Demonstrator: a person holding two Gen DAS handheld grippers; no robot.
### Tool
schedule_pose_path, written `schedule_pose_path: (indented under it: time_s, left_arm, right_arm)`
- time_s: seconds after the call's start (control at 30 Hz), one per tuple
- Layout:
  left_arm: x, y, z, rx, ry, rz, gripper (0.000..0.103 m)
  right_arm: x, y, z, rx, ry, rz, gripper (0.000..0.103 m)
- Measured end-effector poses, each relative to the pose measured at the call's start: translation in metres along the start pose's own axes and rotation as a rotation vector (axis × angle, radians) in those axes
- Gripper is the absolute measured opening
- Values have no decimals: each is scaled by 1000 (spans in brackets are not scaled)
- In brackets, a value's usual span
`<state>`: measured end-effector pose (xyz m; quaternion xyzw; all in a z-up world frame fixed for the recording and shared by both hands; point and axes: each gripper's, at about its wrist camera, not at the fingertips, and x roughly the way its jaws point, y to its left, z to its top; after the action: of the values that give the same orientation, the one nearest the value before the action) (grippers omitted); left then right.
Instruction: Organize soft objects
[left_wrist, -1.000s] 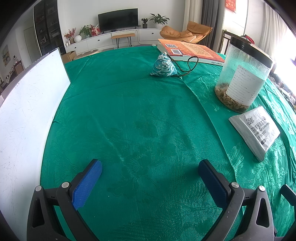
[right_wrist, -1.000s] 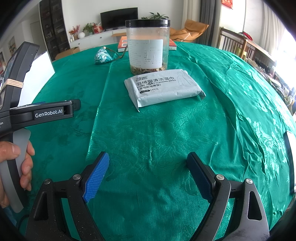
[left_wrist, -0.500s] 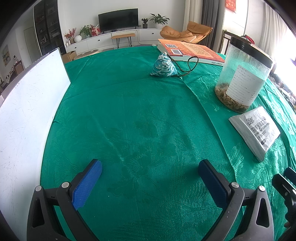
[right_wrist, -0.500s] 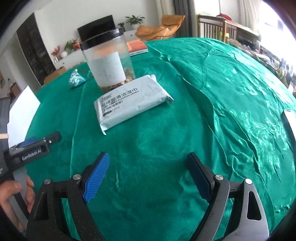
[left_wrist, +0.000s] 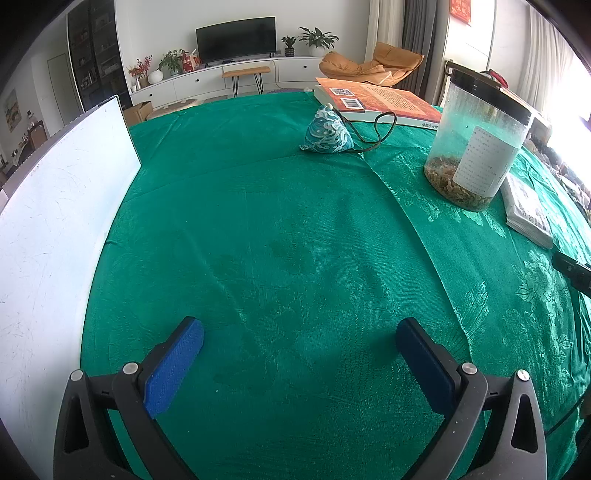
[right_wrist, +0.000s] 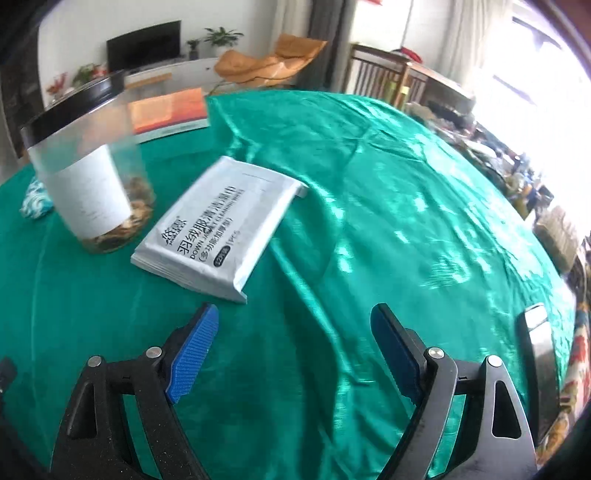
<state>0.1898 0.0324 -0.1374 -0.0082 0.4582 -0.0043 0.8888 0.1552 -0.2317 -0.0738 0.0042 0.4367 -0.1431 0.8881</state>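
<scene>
Seemingly idle, the left gripper (left_wrist: 300, 354) hangs at the bottom of the left wrist view with its blue pads spread wide and nothing between them, over bare green tablecloth (left_wrist: 288, 229). The patterned fabric pouch (left_wrist: 327, 132) sits in the upper middle, its dark cord (left_wrist: 373, 134) looping toward the orange book (left_wrist: 380, 102). At the right edge the wipes pack (left_wrist: 526, 212) lies just beside the clear jar (left_wrist: 476, 140). A white board (left_wrist: 55, 229) fills the left side. This view is almost unchanged from a second ago, save that the pack has slid toward the frame's right edge and a dark part of the other tool (left_wrist: 572, 271) now shows there.

Over in the right wrist view, the right gripper (right_wrist: 293, 343) is fully open and empty, its left pad just short of the near corner of the wipes pack (right_wrist: 221, 225), which lies in the middle left, close beside the jar (right_wrist: 88, 184). The frame is blurred. A second ago the pack lay farther up the frame and squarer to the camera; now it is nearer and angled, so the tool has closed in and swung.

The risk, as I judge it: the slack pack may buckle or skid on the slick cloth if pinched only at its corner, and a sideways push could knock the jar.
</scene>
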Motion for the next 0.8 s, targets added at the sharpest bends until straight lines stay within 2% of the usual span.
schedule_pose_path:
  time_s: [0.17, 0.3, 0.8]
  left_arm:
    - [0, 0, 0, 0, 0, -1, 103]
    - [0, 0, 0, 0, 0, -1, 103]
    - [0, 0, 0, 0, -1, -1, 103]
  right_arm:
    - [-28, -7, -29, 18, -25, 95, 87]
    - [-34, 2, -56, -13, 9, 146, 87]
    - [-32, -3, -62, -14, 9, 165, 89]
